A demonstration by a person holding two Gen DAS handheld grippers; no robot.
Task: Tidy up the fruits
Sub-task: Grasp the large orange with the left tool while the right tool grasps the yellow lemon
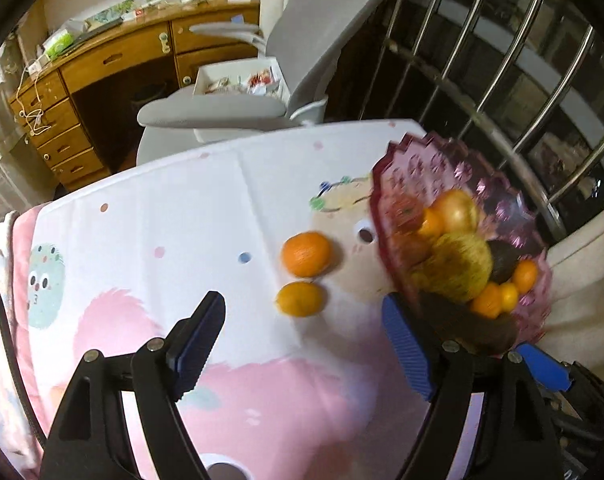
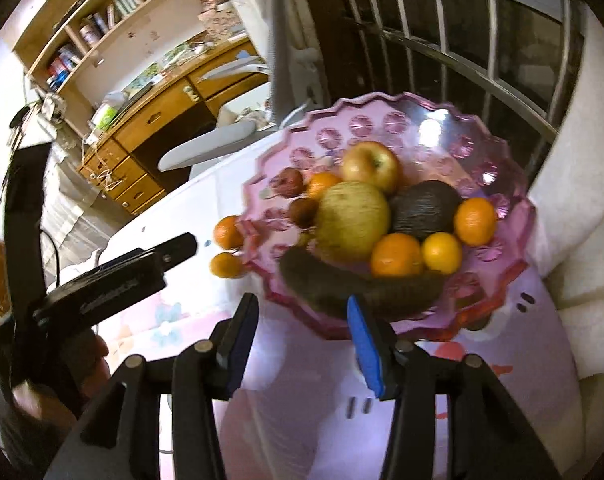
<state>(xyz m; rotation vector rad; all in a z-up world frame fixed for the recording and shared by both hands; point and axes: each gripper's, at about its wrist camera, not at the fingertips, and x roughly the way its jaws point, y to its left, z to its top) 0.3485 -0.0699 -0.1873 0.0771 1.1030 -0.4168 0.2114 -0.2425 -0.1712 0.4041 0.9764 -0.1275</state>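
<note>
Pink scalloped plastic bowl (image 2: 497,216) holds apples, oranges, an avocado; two loose oranges (image 1: 306,254) lie beside it on the cartoon-print cloth (image 1: 162,220); left gripper (image 1: 302,312) gapes wide, empty; right gripper (image 2: 302,320) narrower, empty.

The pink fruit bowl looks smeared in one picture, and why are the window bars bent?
Left wrist view: motion blur smears the pink bowl and its fruit. Right wrist view: sharper, with white glare on the bowl's far side. In both, the fisheye lens curves the window bars.
</note>
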